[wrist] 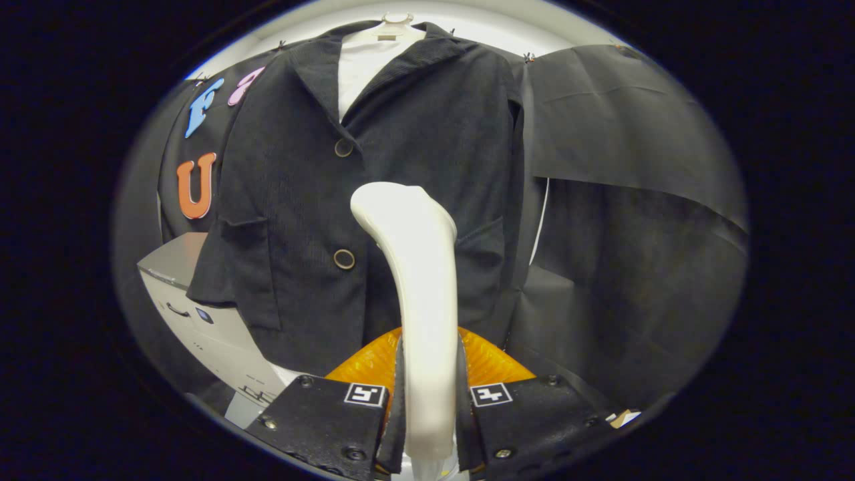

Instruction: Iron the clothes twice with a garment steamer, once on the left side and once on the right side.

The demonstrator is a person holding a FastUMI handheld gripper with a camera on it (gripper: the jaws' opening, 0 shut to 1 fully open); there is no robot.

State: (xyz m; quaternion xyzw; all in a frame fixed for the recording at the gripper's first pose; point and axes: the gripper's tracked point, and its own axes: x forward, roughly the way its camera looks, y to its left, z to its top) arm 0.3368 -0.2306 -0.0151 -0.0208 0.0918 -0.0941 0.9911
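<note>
A dark jacket (294, 200) with two round buttons hangs on a white hanger (394, 27) over a white form, straight ahead of me. My gripper (429, 394) is shut on the white handle of the garment steamer (417, 267), both fingers pressing its sides. The steamer's head curves up in front of the jacket's right half, near the lower button (344, 259). An orange translucent part of the steamer (491, 364) shows just beyond my fingers. Whether the steamer's head touches the cloth I cannot tell.
A grey-white cabinet or appliance (200, 321) stands to the left, partly under the jacket's sleeve. Black cloth (621, 200) lines the booth wall behind and to the right of the jacket. A small label-like scrap (624, 418) lies low on the right.
</note>
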